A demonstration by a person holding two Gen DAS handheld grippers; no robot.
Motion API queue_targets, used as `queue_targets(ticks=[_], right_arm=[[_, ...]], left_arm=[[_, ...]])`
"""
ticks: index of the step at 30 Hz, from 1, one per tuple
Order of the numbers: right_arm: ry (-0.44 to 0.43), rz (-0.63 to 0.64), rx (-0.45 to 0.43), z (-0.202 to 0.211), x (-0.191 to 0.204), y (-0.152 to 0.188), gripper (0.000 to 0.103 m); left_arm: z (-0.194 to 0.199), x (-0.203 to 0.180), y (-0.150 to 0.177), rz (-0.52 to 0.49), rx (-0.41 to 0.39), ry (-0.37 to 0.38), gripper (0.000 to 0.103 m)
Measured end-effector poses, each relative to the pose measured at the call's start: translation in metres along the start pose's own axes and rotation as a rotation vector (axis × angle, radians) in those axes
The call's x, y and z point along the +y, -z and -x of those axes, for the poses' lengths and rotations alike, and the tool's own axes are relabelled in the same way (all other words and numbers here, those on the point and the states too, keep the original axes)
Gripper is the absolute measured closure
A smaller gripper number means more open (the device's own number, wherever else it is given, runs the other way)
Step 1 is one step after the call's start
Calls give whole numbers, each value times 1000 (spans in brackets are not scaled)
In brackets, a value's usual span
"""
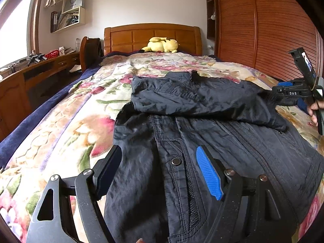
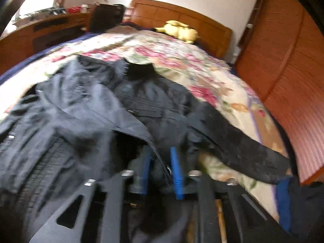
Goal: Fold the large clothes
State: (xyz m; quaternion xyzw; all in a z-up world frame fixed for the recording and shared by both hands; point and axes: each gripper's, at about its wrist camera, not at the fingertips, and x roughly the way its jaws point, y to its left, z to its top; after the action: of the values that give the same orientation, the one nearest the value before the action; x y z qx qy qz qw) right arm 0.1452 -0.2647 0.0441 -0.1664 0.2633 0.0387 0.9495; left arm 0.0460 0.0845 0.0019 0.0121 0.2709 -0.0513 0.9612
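Observation:
A dark jacket lies front up on the floral blanket, its upper part folded across the chest. My left gripper hovers open over the jacket's lower left, near a pocket snap, with nothing pinched. At the right edge of the left wrist view, a hand holds my right gripper at the jacket's side. The right wrist view is blurred. There the jacket fills the foreground, and a fold edge runs between the blue pads of the right gripper, which stand apart. One sleeve stretches off to the right.
A yellow plush toy rests against the wooden headboard at the far end of the bed. A slatted wooden wardrobe stands close on the right. A cluttered desk runs along the left under the window.

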Motion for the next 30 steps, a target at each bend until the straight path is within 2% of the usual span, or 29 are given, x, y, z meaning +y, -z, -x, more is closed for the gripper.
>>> queue_targets(ticks=[1, 3, 6, 10, 13, 14, 17, 18, 20, 21, 24, 30], right_arm=[[-2, -26, -11, 1, 1, 1, 40], [-35, -62, -21, 0, 2, 6, 26], [-48, -85, -40, 0, 1, 14, 26], [-128, -139, -10, -20, -16, 24, 26], [-209, -108, 19, -22, -14, 24, 27], [-241, -89, 27, -22, -8, 28, 30], [-287, -28, 61, -25, 7, 38, 58], [-305, -11, 75, -27, 11, 43, 76], [-309, 21, 108, -32, 17, 53, 96], [-305, 32, 123, -33, 18, 57, 100], [-305, 36, 152, -36, 16, 66, 100], [-316, 23, 108, -20, 10, 75, 100]], left_arm=[[0, -1, 0, -2, -1, -1, 26], [1, -2, 1, -2, -4, 0, 26], [1, -2, 2, -1, -6, 3, 26], [1, -2, 2, -3, -1, 5, 26], [-1, -4, 2, -9, 6, 3, 26], [-1, -4, 1, -10, 7, 2, 26], [-1, -5, 1, -14, 4, 1, 26], [0, -5, 1, -14, 2, 1, 26], [1, -4, 1, -14, -2, 0, 26], [1, -4, 1, -13, -3, 0, 26], [0, -4, 1, -14, -2, -1, 26], [2, -8, -1, -36, -2, -27, 26]])
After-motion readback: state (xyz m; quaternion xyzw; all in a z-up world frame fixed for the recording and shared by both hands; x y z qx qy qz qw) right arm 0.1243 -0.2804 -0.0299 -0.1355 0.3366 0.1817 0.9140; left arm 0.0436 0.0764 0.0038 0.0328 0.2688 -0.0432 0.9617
